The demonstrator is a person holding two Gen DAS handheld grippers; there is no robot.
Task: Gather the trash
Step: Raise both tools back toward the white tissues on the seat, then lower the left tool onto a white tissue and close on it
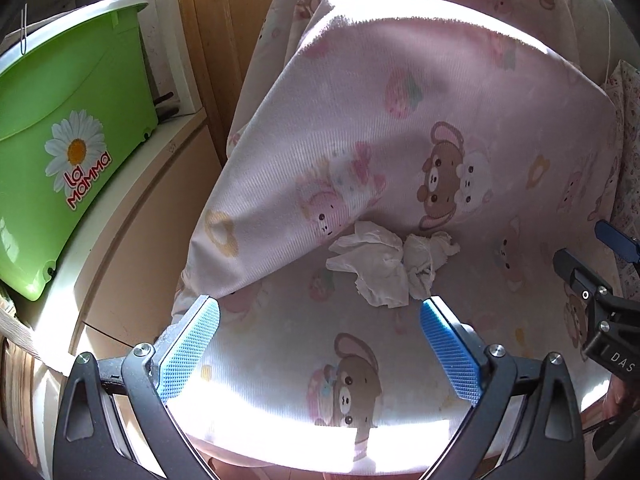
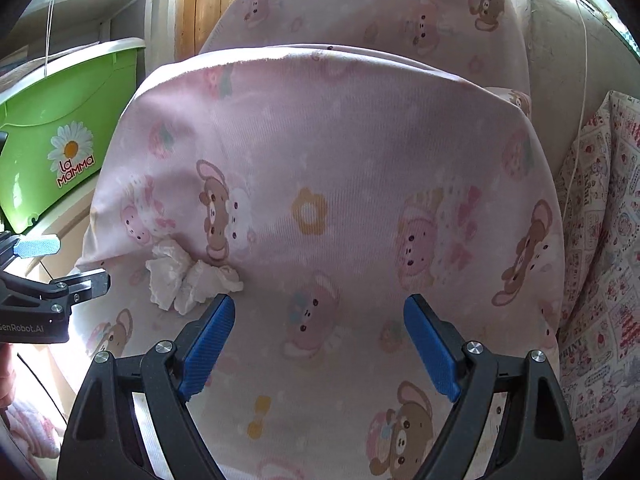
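Two crumpled white tissues (image 1: 384, 264) lie side by side on a seat covered in pink bear-print cloth (image 1: 460, 120), at the foot of its backrest. They also show in the right wrist view (image 2: 188, 278). My left gripper (image 1: 320, 308) is open and empty, just short of the tissues. My right gripper (image 2: 320, 308) is open and empty, to the right of the tissues, over bare seat cloth. Each gripper shows at the edge of the other's view, the right one (image 1: 592, 256) and the left one (image 2: 56, 260).
A green plastic tub (image 1: 52, 152) marked "La Mamma" stands on a white ledge to the left; it also shows in the right wrist view (image 2: 60, 144). A wooden door (image 1: 216, 20) is behind. A patterned pillow (image 2: 600, 260) lies at the right.
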